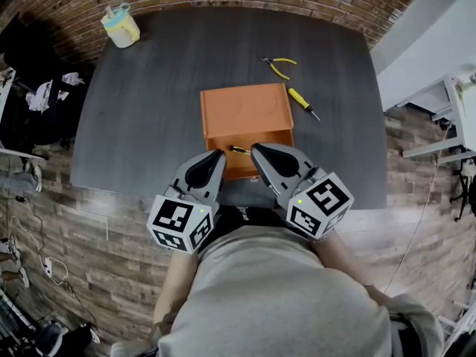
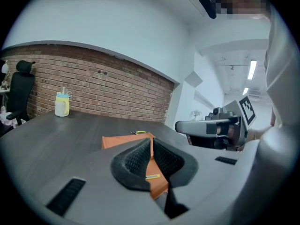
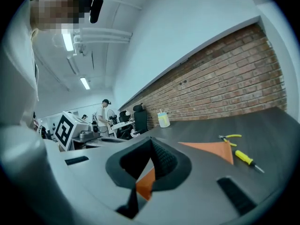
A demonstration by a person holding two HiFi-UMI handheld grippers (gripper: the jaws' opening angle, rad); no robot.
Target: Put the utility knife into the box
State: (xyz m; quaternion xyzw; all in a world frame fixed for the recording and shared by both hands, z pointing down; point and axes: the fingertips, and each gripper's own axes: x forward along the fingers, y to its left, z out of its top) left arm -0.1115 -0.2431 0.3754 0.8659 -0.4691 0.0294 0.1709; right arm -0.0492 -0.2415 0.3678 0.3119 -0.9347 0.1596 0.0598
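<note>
Holding left gripper (image 2: 151,146) and right gripper (image 3: 151,149) pinched shut, gripping nothing. Glimpsing the utility knife (image 2: 152,176) just beneath the left pads, lying on the orange box's (image 2: 119,141) near part; finding only orange beneath the right pads. Catching pliers (image 3: 229,138) and screwdriver (image 3: 246,158) farther out, right of that claw. Placing the knife between both tips from the head view alone.

Head view: overhead, steeply down onto table (image 1: 149,88) and box (image 1: 245,110). Both gripper views: low, close behind own jaws, nearly level, toward brick wall (image 2: 108,88). Shared across all three: box.
</note>
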